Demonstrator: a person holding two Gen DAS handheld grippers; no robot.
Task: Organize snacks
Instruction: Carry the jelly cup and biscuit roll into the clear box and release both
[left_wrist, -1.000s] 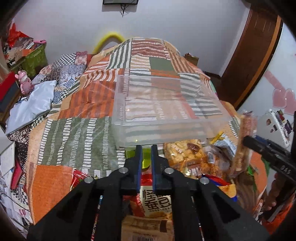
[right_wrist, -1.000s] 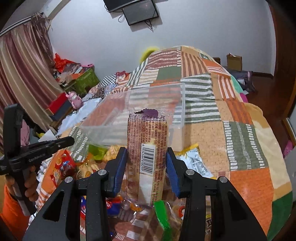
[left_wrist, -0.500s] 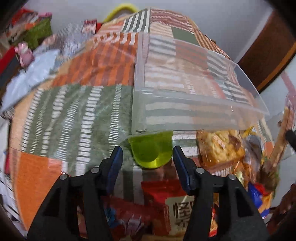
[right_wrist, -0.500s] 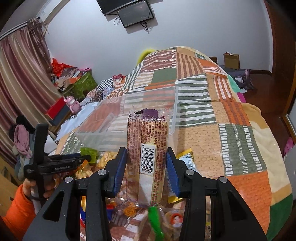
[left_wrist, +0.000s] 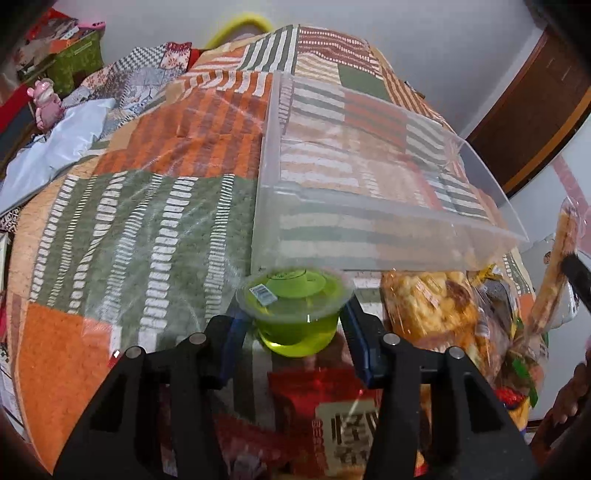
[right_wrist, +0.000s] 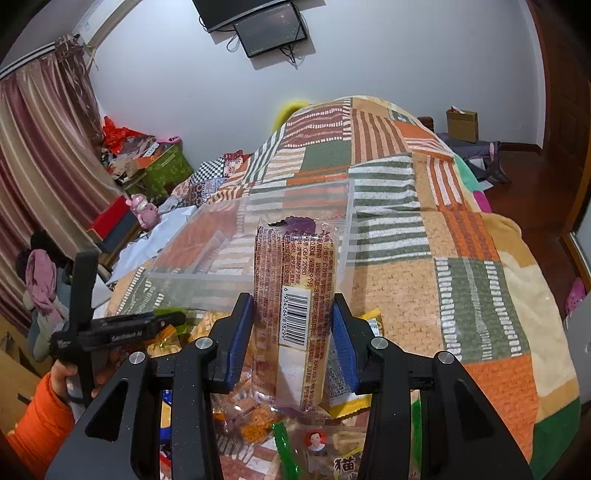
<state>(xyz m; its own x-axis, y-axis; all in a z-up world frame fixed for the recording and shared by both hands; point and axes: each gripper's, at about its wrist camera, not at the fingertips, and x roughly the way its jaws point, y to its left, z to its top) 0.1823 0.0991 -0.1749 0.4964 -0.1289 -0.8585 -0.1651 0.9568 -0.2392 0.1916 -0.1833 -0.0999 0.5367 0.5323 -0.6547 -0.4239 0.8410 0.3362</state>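
Closing its jaws on a green jelly cup (left_wrist: 295, 314) whose base blurs into the wrappers below, the left gripper (left_wrist: 293, 345) sits at six o'clock of the clear bin (left_wrist: 369, 236), while the right gripper (right_wrist: 291, 332) clamps a barcoded cake pack (right_wrist: 291, 295) upright before the bin's far wall.

red packet (left_wrist: 325, 417) cut off, tongs-hidden

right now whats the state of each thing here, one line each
left gripper: jaws closing around the jelly cup, pads not clearly pressing yet
green jelly cup: sealed, upright, just in front of the bin
right gripper: shut on the bread pack
bread pack: sealed, held upright
clear bin: open-topped, empty
snack pile: loose on the blanket
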